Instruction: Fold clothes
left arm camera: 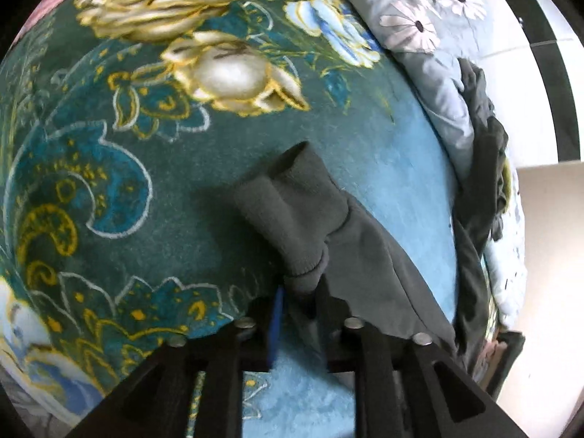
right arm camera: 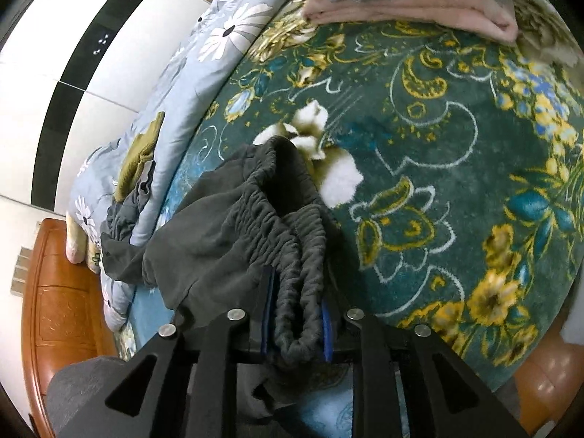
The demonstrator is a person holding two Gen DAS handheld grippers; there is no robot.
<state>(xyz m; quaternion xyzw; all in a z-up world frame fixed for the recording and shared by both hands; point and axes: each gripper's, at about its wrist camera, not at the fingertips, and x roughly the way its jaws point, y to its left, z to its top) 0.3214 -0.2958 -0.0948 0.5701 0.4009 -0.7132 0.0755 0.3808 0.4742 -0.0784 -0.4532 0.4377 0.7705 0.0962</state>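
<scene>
Dark grey pants hang between both grippers above a teal floral blanket (left arm camera: 146, 168). In the left wrist view my left gripper (left arm camera: 297, 299) is shut on the ribbed ankle cuff (left arm camera: 292, 211) of a pant leg, whose fabric trails right. In the right wrist view my right gripper (right arm camera: 297, 310) is shut on the gathered elastic waistband (right arm camera: 288, 219), with the pants' body (right arm camera: 204, 233) draped to the left. The blanket also fills the right wrist view (right arm camera: 456, 168).
A light blue daisy-print quilt (left arm camera: 430, 36) lies along the bed edge, also in the right wrist view (right arm camera: 189, 84), with crumpled dark and olive clothes (right arm camera: 138, 168) on it. Folded pink and grey clothes (right arm camera: 408, 3) sit at the back. A wooden bed frame (right arm camera: 62, 310) is at the left.
</scene>
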